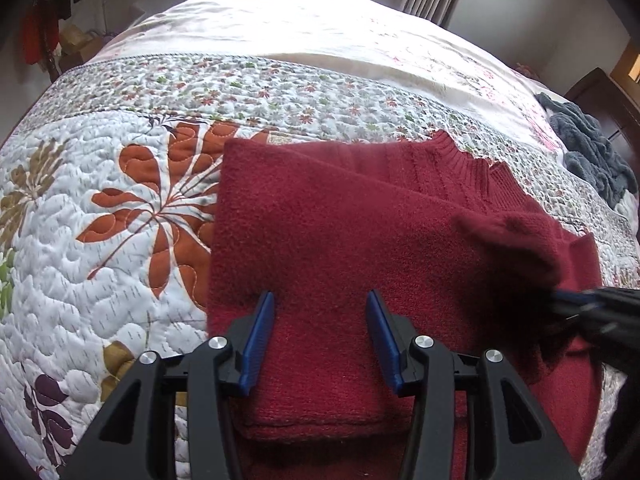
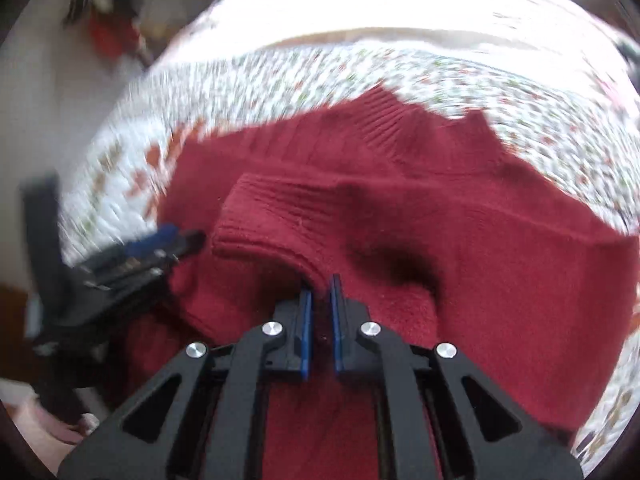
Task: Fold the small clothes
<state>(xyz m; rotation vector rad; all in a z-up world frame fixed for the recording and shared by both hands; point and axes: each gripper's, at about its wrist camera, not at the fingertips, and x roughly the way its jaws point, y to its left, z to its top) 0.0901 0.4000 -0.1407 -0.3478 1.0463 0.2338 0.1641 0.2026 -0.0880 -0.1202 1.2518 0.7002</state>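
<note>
A dark red knitted sweater (image 1: 340, 216) lies partly folded on the quilted bed, its ribbed collar (image 1: 472, 160) pointing to the far right. My left gripper (image 1: 320, 304) hovers open just above the sweater's near folded part, with nothing between its blue pads. My right gripper (image 2: 319, 286) is shut on the sweater's sleeve near the ribbed cuff (image 2: 264, 220), which is lifted over the body. In the left wrist view the right gripper (image 1: 560, 300) enters from the right edge with the raised sleeve (image 1: 516, 244) bunched on it. The right wrist view is blurred; the left gripper (image 2: 176, 240) shows at its left.
A floral quilt (image 1: 120, 200) covers the bed, with a white bedspread (image 1: 300, 28) beyond. A grey-blue fuzzy garment (image 1: 588, 148) lies at the bed's far right edge. Clothes hang at the far left (image 1: 40, 28), and dark furniture (image 1: 600, 96) stands at the right.
</note>
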